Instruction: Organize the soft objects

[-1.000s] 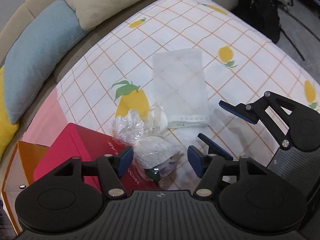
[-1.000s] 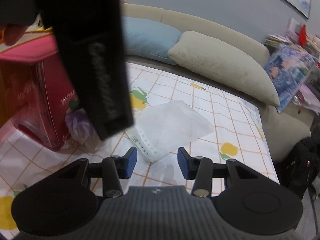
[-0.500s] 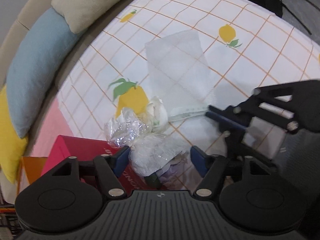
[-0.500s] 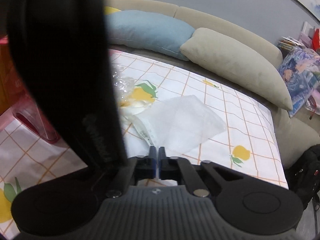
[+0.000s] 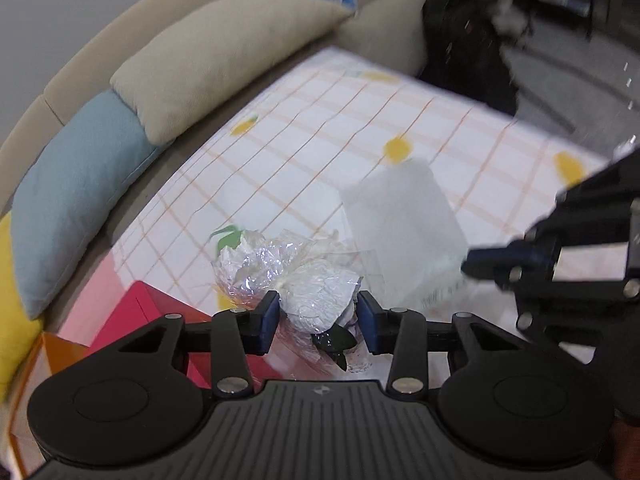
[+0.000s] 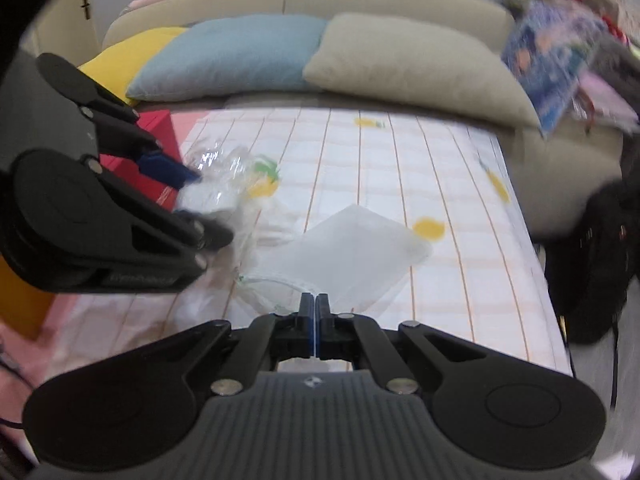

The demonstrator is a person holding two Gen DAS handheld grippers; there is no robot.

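A crinkly clear-wrapped soft bundle [image 5: 308, 280] with white and dark contents is held between the pads of my left gripper [image 5: 318, 316], which is shut on it. It also shows in the right wrist view [image 6: 216, 196]. A white translucent zip bag [image 5: 400, 232] lies on the lemon-print cloth [image 5: 320, 120]. My right gripper [image 6: 315, 316] is shut on the near edge of that bag [image 6: 352, 256], lifting it. The right gripper shows in the left wrist view [image 5: 504, 258].
A red box [image 5: 140, 316] and an orange box [image 5: 36, 364] stand at the left. Beige [image 6: 412, 64], blue [image 6: 236, 52] and yellow [image 6: 124, 56] cushions line the sofa behind. A black backpack [image 6: 592, 260] stands at the right, off the cloth.
My right gripper closed on the zip bag's edge and lifted it. My left gripper closed on the wrapped bundle and raised it; both views tilted up.
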